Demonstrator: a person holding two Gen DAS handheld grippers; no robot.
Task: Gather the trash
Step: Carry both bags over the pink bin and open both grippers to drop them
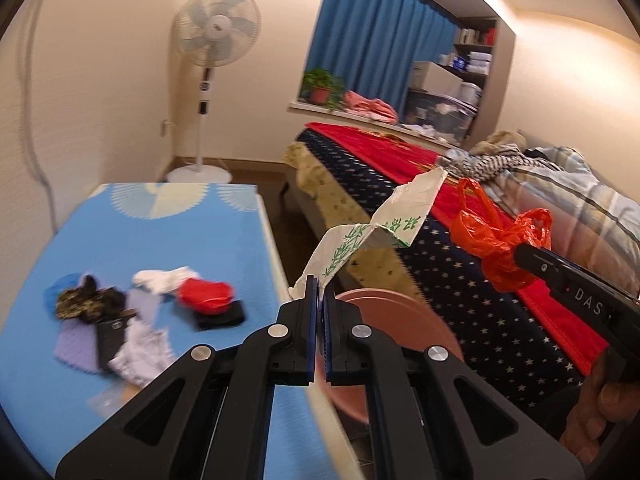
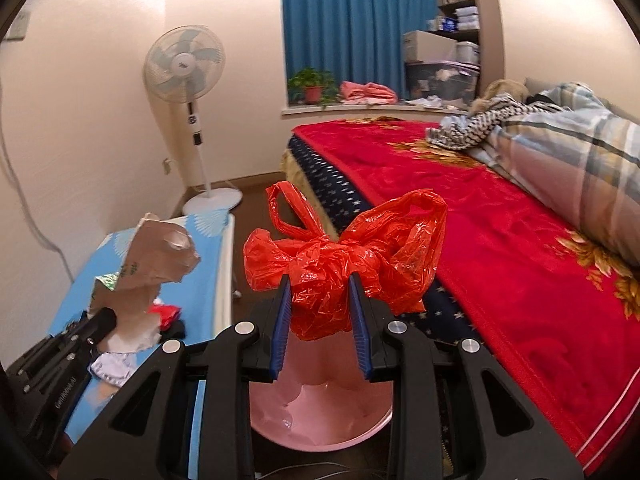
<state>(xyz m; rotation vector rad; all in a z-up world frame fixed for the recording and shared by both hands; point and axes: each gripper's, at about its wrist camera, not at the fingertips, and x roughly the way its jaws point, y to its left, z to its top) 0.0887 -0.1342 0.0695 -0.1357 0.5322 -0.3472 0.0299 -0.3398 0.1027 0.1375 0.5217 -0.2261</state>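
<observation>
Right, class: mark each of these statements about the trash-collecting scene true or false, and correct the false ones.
1. The right gripper holds a crumpled red plastic bag. True.
2. The left gripper is empty. False: its fingers are shut on a torn white wrapper with green print.
3. A pink bin sits below the red bag. True.
4. The curtain is yellow. False: it is blue.
5. The standing fan is on the bed. False: it stands on the floor by the wall.
6. More litter lies on the blue table. True.
</observation>
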